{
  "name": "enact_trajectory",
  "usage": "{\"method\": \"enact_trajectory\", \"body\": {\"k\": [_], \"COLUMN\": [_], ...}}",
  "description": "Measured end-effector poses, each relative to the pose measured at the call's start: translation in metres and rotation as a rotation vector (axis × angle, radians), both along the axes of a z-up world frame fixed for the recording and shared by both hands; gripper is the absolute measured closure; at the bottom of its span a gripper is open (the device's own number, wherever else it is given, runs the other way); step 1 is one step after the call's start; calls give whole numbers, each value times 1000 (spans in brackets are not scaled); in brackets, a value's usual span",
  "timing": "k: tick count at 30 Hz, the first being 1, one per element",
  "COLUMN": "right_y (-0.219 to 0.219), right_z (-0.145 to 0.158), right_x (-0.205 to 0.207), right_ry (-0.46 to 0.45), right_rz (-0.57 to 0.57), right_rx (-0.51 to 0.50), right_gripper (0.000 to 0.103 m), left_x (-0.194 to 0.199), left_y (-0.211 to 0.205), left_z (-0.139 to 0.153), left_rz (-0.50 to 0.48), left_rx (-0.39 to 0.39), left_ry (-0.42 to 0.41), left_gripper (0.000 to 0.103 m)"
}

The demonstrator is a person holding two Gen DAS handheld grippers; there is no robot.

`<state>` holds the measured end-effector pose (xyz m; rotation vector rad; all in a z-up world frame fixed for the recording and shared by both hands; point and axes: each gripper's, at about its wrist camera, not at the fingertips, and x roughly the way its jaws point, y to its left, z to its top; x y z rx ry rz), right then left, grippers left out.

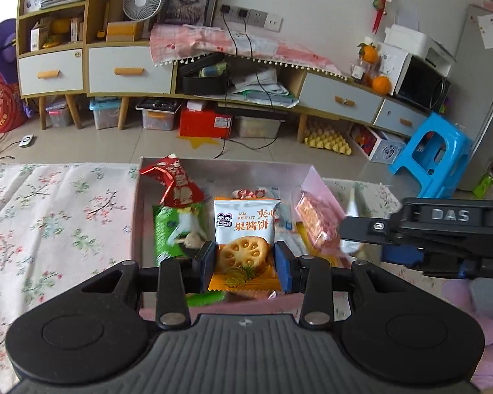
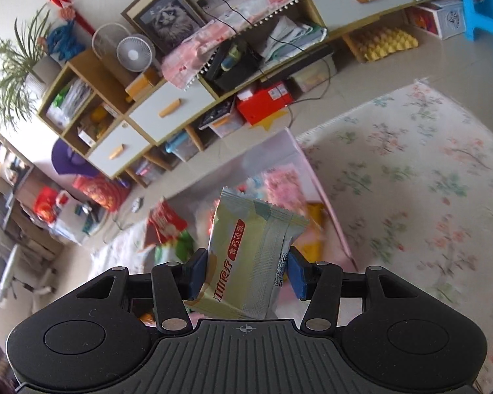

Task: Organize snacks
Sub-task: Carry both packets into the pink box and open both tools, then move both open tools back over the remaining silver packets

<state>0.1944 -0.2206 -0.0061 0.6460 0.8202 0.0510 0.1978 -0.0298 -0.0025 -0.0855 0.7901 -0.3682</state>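
Soft daylight; fisheye-bent edges; right view motion-blurred.

Your left gripper (image 1: 246,264) points level and forward, its jaws drawn in on either side of a jam biscuit packet (image 1: 245,239), both blue pads (image 1: 284,271) pressing its lower edges. Your right gripper (image 2: 246,274) is rolled to one side, jaws clamped on a pale green snack packet (image 2: 249,259) that stands up between them. From the left wrist view, your right gripper (image 1: 437,229) sits just right of the left jaws.
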Motion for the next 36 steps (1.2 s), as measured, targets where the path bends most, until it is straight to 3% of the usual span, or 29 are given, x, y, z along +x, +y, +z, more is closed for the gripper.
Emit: {"method": "enact_trajectory", "body": {"k": [6, 18, 19, 21, 29, 36], "right_y": [6, -3, -4, -5, -7, -8], "right_z": [-19, -33, -33, -31, -19, 3], "right_x": [15, 22, 23, 22, 18, 0], "right_ry": [11, 7, 4, -6, -22, 9], "right_rz": [0, -76, -75, -87, -82, -64], "right_rx": [24, 133, 138, 146, 103, 18], "right_gripper": [52, 50, 49, 27, 27, 23], "left_x": [9, 11, 10, 10, 7, -10], "left_y": [-1, -8, -8, -8, -8, -7], "left_z": [-11, -16, -16, -16, -12, 0], "left_rz": [7, 11, 14, 12, 4, -10], "left_rx": [-24, 20, 27, 33, 46, 106], "left_ry": [13, -15, -21, -21, -16, 5], "left_gripper": [68, 66, 64, 56, 41, 16]}}
